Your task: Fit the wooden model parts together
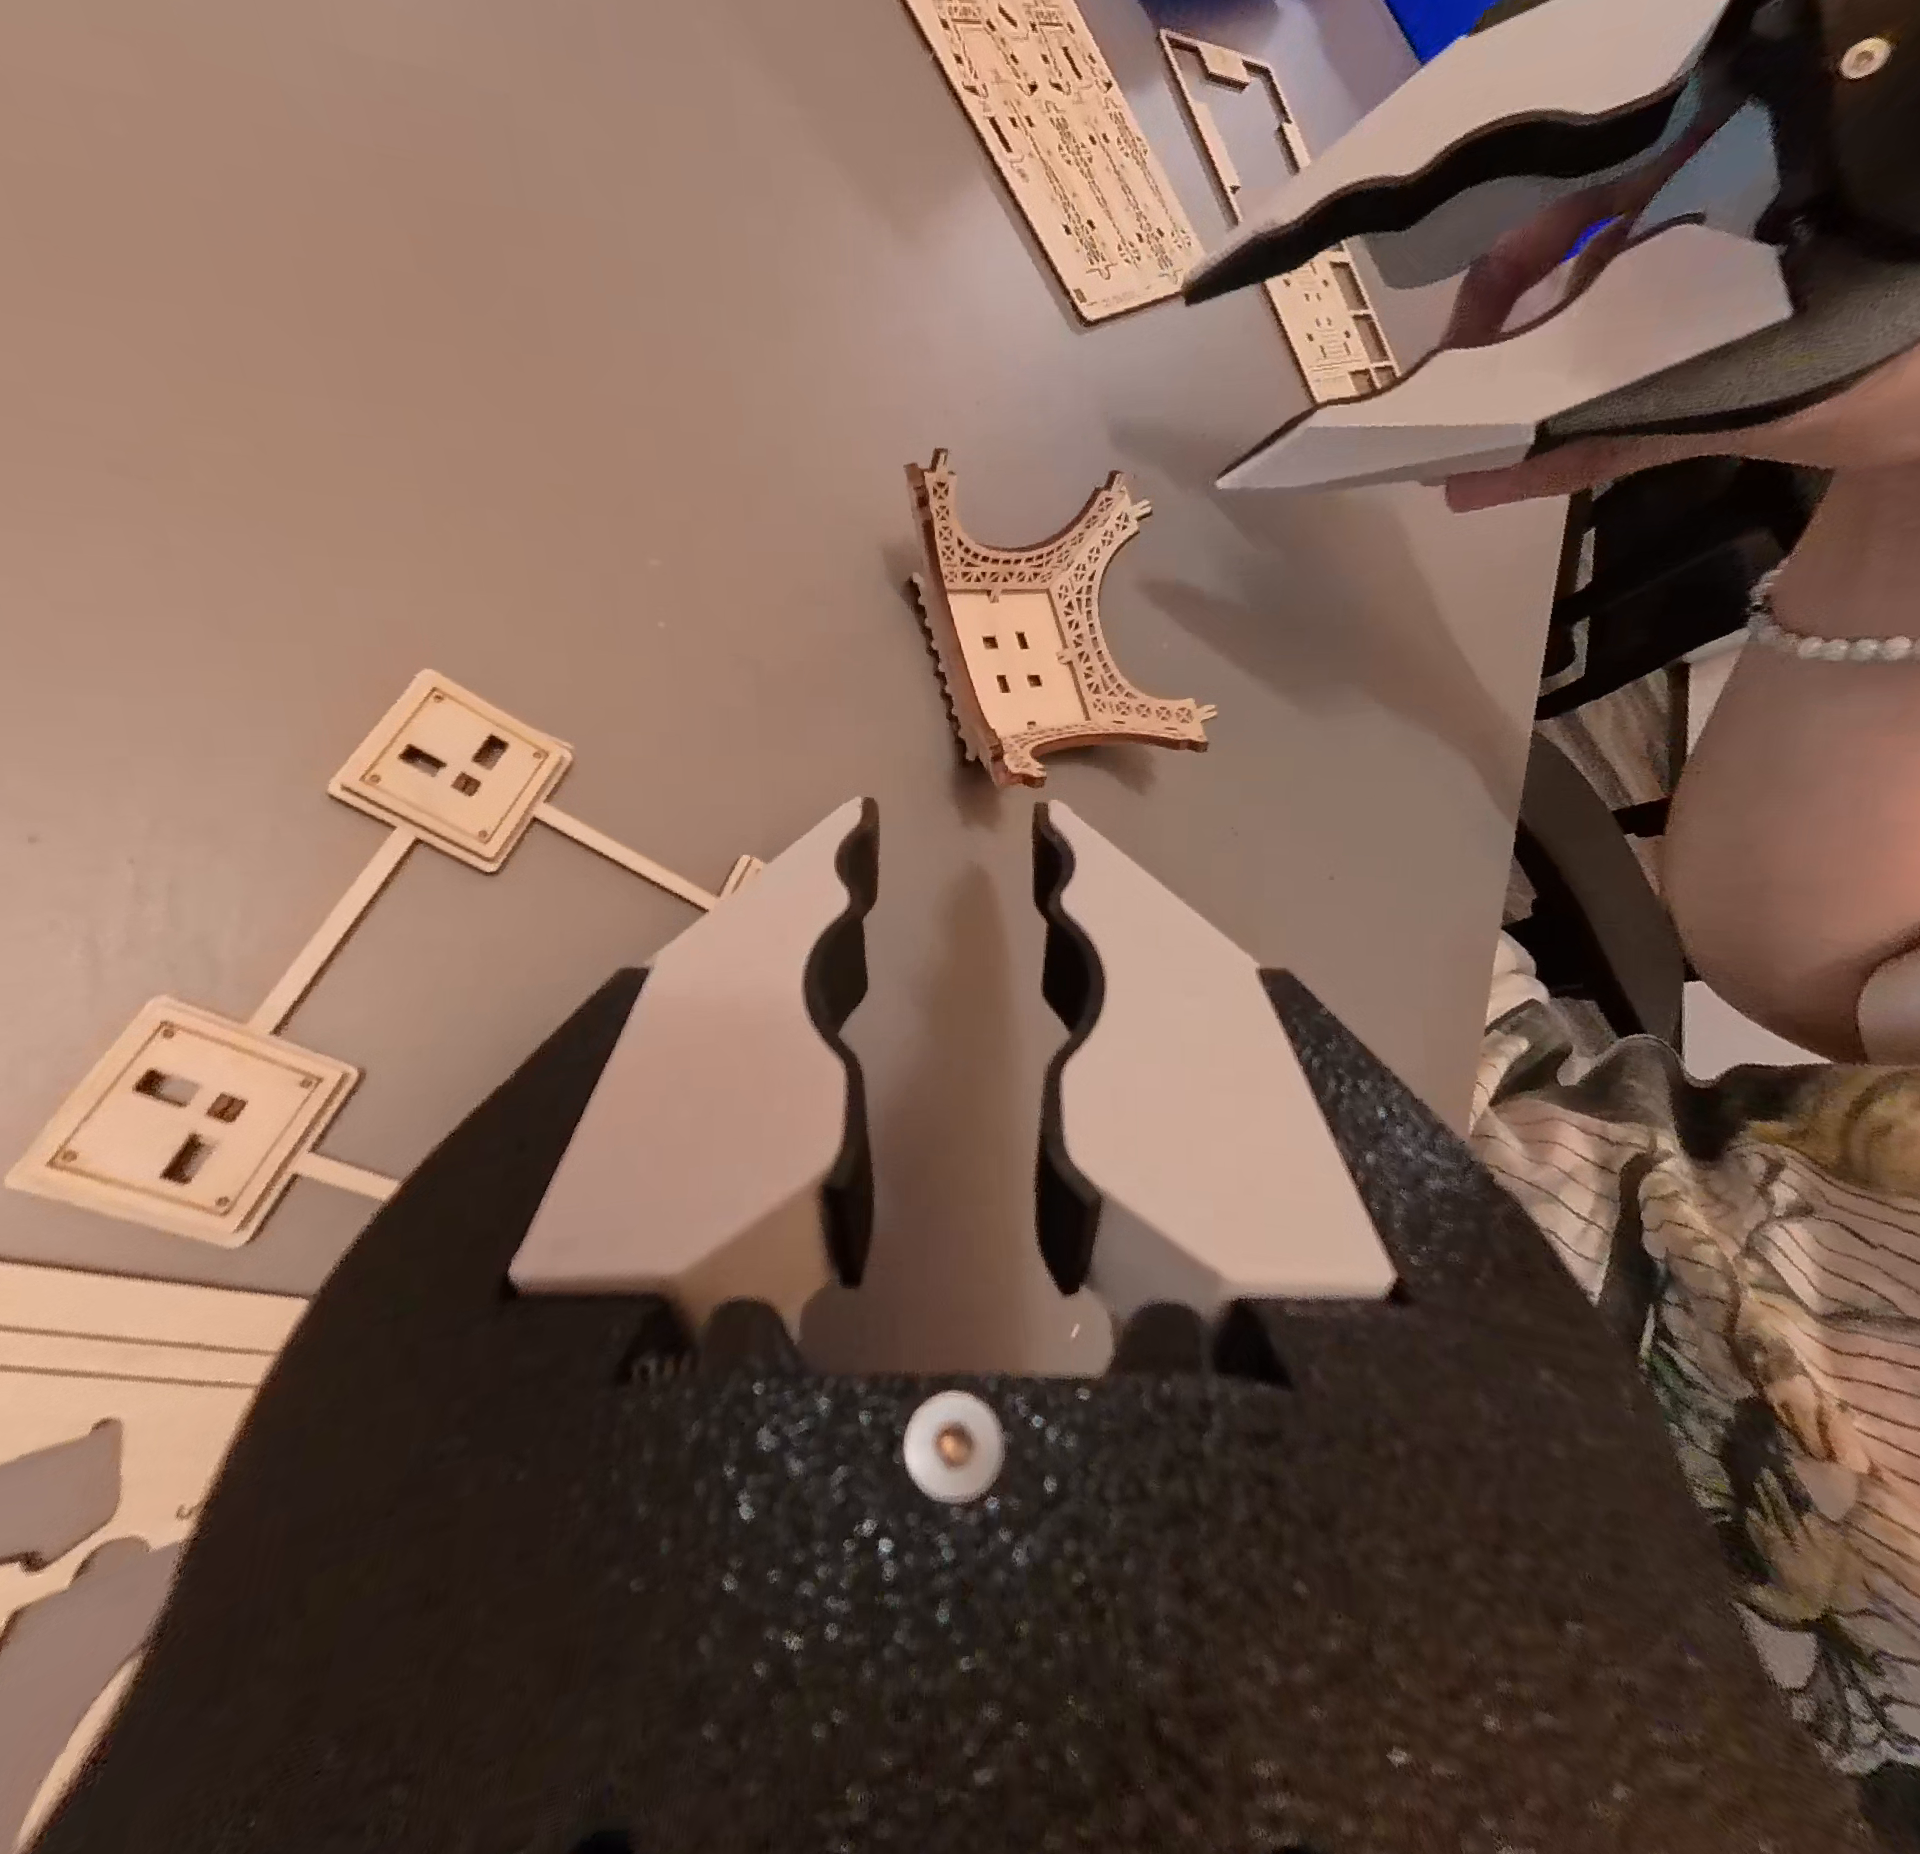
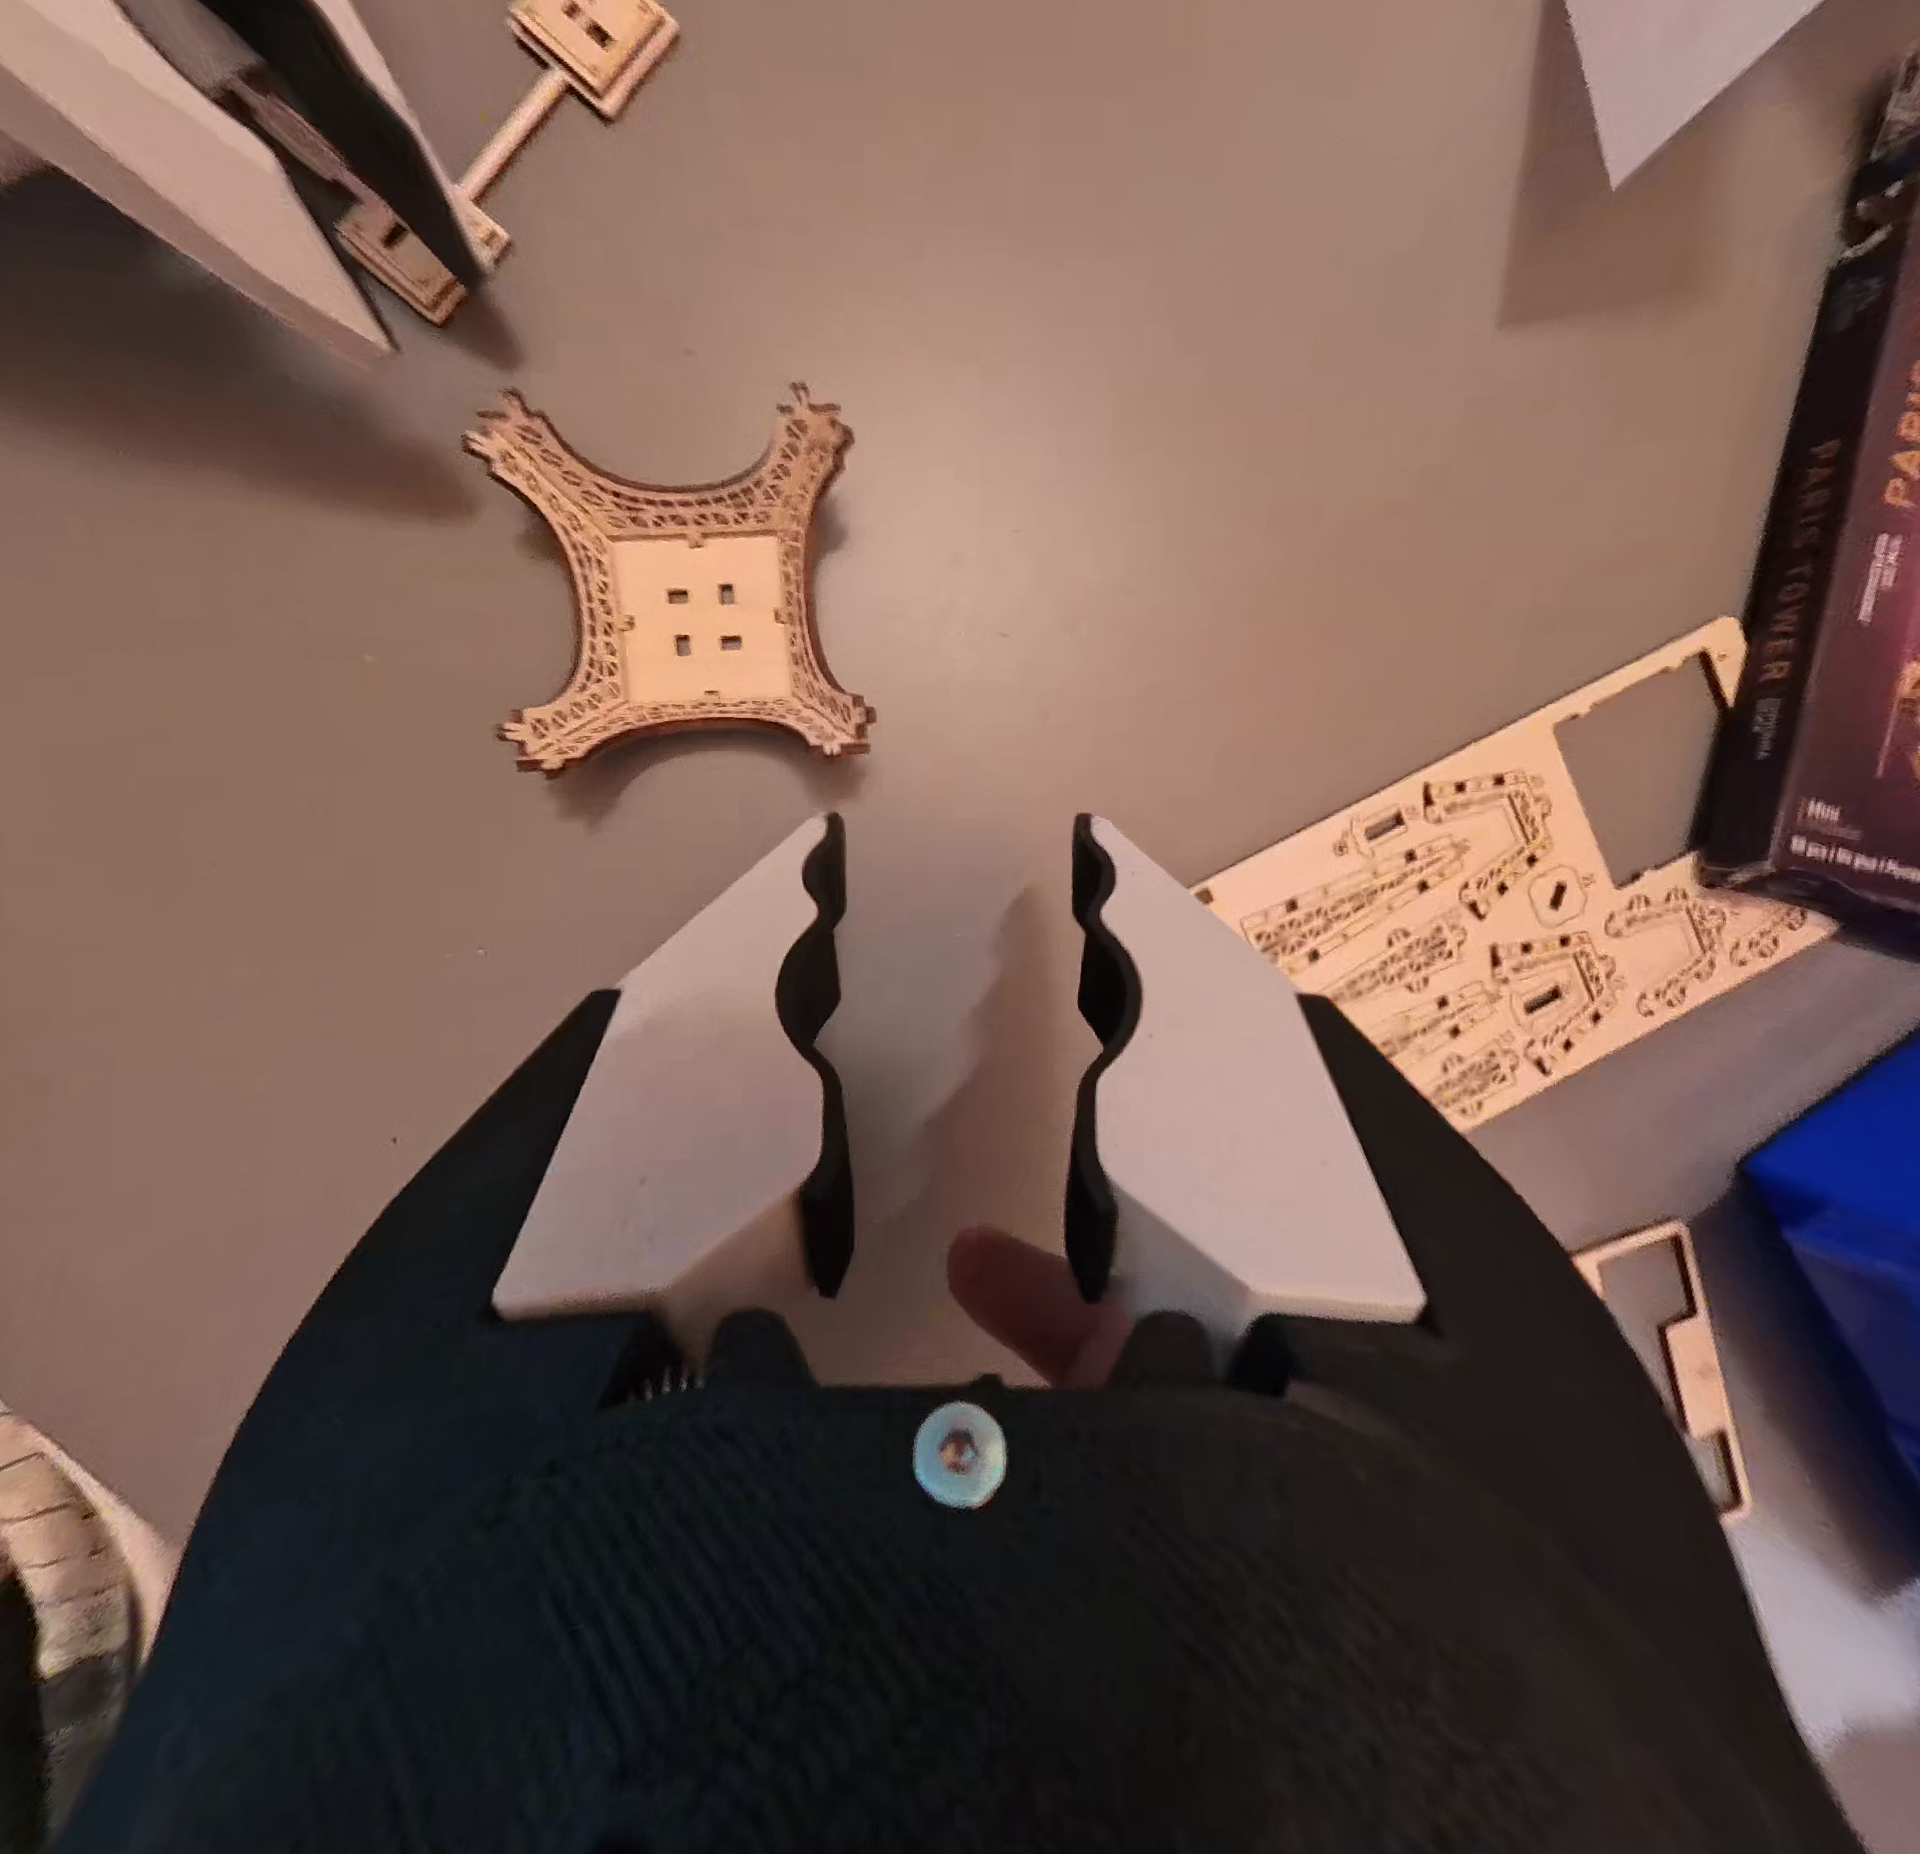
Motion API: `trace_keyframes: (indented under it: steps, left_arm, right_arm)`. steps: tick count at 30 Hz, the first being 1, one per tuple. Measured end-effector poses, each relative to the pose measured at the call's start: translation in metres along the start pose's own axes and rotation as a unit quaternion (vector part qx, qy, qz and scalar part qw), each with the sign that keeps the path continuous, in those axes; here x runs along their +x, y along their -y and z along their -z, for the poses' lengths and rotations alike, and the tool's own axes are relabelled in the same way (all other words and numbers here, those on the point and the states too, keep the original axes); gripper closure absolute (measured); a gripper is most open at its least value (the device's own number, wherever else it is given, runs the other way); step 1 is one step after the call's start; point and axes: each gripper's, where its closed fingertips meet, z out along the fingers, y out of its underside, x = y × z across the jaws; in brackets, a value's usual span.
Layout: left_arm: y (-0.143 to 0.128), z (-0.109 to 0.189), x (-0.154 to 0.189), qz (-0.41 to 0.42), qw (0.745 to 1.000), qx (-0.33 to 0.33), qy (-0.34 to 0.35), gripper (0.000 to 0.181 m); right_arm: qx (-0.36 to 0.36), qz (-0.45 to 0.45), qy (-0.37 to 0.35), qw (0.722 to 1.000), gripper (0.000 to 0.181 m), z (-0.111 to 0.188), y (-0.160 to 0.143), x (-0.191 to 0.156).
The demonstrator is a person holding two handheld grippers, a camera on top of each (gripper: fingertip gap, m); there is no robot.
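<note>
Tower base section: thin, brittle lattice

My left gripper (image 1: 954,817) and right gripper (image 2: 956,828) hang spread and empty. Just beyond them the tower base section (image 2: 681,589) lies on the grey table (image 2: 1143,350); light, fragile, so I'd pinch its solid square centre

Left gripper (image 1: 954,817) is hovering over the grey table (image 1: 520,350), jaws apart, nothing between them. Assembled wooden tower base (image 1: 1049,625) is lying just ahead of the fingertips, not touching. Right gripper (image 1: 1205,381) is hanging upper right, also gaping and empty. Square-plate frame (image 1: 312,973) is sitting left; part sheets (image 1: 1060,121) are lying far side.
</note>
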Motion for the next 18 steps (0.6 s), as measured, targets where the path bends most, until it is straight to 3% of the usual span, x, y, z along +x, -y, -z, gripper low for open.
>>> trace_keyframes:
  steps: [1,4,9,11,18]
  left_arm:
    - [0.001,0.000,0.000,0.001,1.000,0.002,-0.002,0.155]
    - [0.002,-0.001,0.002,0.000,1.000,0.003,-0.007,0.155]
    - [0.001,0.000,-0.002,0.005,1.000,0.006,-0.004,0.155]
    - [0.001,0.001,-0.002,0.010,1.000,0.007,-0.006,0.155]
    - [0.002,0.002,0.002,0.002,1.000,0.009,-0.011,0.155]
  right_arm:
    - [0.017,0.012,0.002,1.000,0.136,0.000,0.006,0.000]
    - [0.024,0.019,0.048,0.998,0.137,-0.008,0.011,-0.008]
    - [0.000,-0.055,0.182,0.982,0.142,-0.013,0.025,-0.022]
    - [-0.052,-0.068,0.224,0.971,0.145,-0.015,0.023,-0.030]
    - [-0.141,-0.024,0.187,0.972,0.142,-0.042,0.026,-0.024]
